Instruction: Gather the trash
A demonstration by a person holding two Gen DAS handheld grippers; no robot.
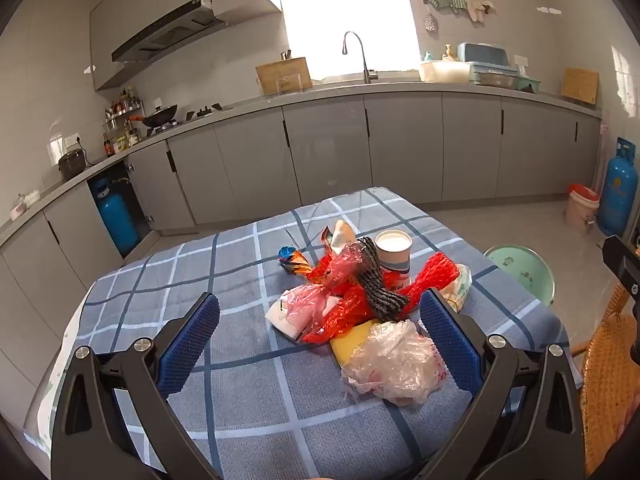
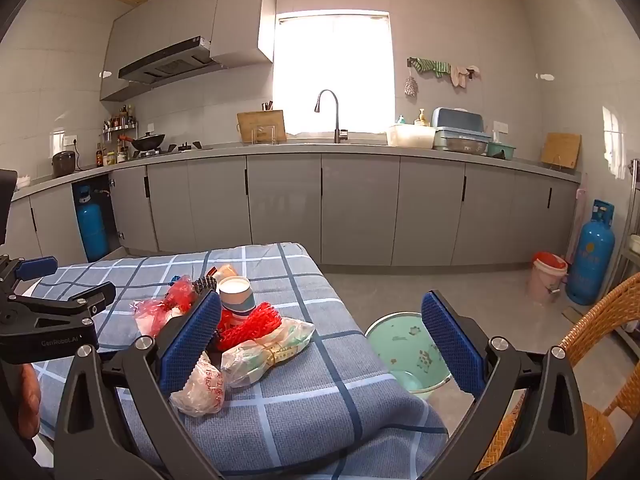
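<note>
Left wrist view: the left gripper [image 1: 320,320] is spread wide and holds nothing, poised over the blue checked tablecloth [image 1: 248,392]. The trash heap sits between and just beyond its fingers, running from about 11 o'clock to 1 o'clock of the gripper's centre. Nearest, hard against the right-hand finger at 3 o'clock, lies a crumpled clear plastic bag [image 1: 394,362] on top of a yellow piece [image 1: 350,346]. Behind it come red plastic wrap [image 1: 344,312], a dark twisted rope bundle [image 1: 378,280] whose long axis runs from 12 toward 5 o'clock, red mesh netting [image 1: 434,274] and a paper cup [image 1: 394,252] standing upright. The mint-green bin [image 1: 524,270] shows past the table edge at 2 o'clock.

Right wrist view: the right gripper [image 2: 320,328] is likewise fully open and empty. The heap lies off to 9 o'clock, mostly outside its left-hand finger; only a tied pale plastic bag [image 2: 272,348] reaches into the gap. The clear plastic bag [image 2: 200,392] sits at 8 o'clock, partly hidden by that finger. The bin [image 2: 400,348] stands on the floor at 3 o'clock, apparently just beside the table, though the lens makes that hard to judge. The left gripper [image 2: 60,292] appears at far 9 o'clock.

Judging from this, the left gripper is squarer to the pile, the right nearer the bin.
</note>
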